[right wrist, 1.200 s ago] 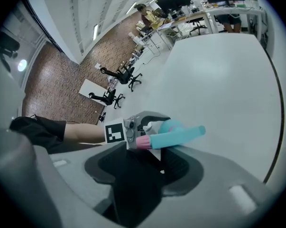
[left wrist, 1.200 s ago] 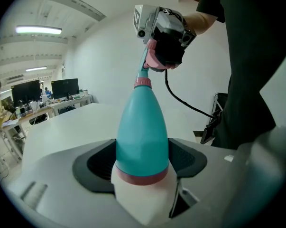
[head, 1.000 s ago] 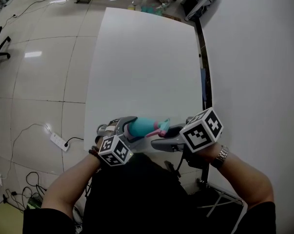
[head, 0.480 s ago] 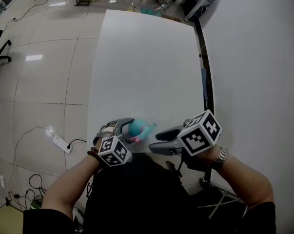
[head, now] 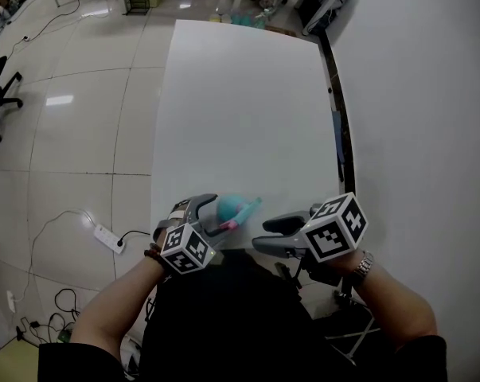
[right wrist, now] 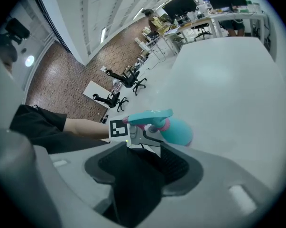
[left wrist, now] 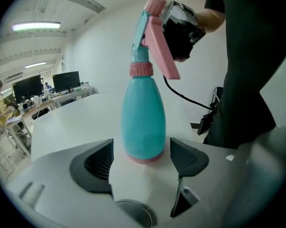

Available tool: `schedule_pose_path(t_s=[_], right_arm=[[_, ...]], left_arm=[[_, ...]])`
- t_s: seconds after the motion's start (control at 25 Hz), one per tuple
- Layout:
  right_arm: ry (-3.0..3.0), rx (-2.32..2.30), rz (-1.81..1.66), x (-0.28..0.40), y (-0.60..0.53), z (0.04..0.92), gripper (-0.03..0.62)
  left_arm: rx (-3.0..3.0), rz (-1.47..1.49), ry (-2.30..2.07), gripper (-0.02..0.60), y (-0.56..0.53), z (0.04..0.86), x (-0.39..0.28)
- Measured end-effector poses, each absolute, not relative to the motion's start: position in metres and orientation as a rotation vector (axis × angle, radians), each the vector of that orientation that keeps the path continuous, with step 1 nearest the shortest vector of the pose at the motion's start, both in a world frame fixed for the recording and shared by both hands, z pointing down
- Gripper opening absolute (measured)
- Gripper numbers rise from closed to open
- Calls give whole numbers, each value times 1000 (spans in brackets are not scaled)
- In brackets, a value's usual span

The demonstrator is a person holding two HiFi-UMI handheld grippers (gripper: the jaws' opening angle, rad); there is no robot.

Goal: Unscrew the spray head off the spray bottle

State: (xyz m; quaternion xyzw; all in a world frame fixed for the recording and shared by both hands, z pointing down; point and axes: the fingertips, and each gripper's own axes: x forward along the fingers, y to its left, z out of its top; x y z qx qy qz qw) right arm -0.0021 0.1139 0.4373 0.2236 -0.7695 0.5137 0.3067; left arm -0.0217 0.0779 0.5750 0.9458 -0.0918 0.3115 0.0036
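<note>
Just inside the near edge of the white table, a little left of that edge's middle, the teal spray bottle stands upright on its pink-rimmed base. Its spray head is on the neck above a pink collar, with the pink trigger hanging down on the side toward the person. In the head view the nozzle points toward the right gripper. The left gripper reaches in from the near left, and its own view shows the left gripper with a dark ribbed pad on each side of the bottle's lower body. Those jaws have just been opening: they stand wide, a thin gap shows on both sides, and neither pad presses on the bottle, so the bottle is between them but not gripped. The right gripper hovers at the near edge just to the right of the bottle, apart from it, pointing toward the spray head. Its own view has the right gripper with the jaws parted and nothing between the pads, only the person's dark clothing showing through the gap; the bottle and its head sit just beyond the tips. Each gripper carries its marker cube, left and right.
</note>
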Motion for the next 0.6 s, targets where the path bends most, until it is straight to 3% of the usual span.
schedule_pose_path(t_s=[0.24, 0.48, 0.6], right_arm=[[-2101, 736, 1208, 0, 117, 450, 188], [-2194, 960, 999, -2, 110, 459, 10], [-2203, 1023, 914, -5, 113, 463, -8]], left_arm=[[2891, 867, -397, 368, 69, 551, -43], [2765, 773, -401, 265, 80, 532, -63], [2703, 738, -366, 177, 93, 522, -65]])
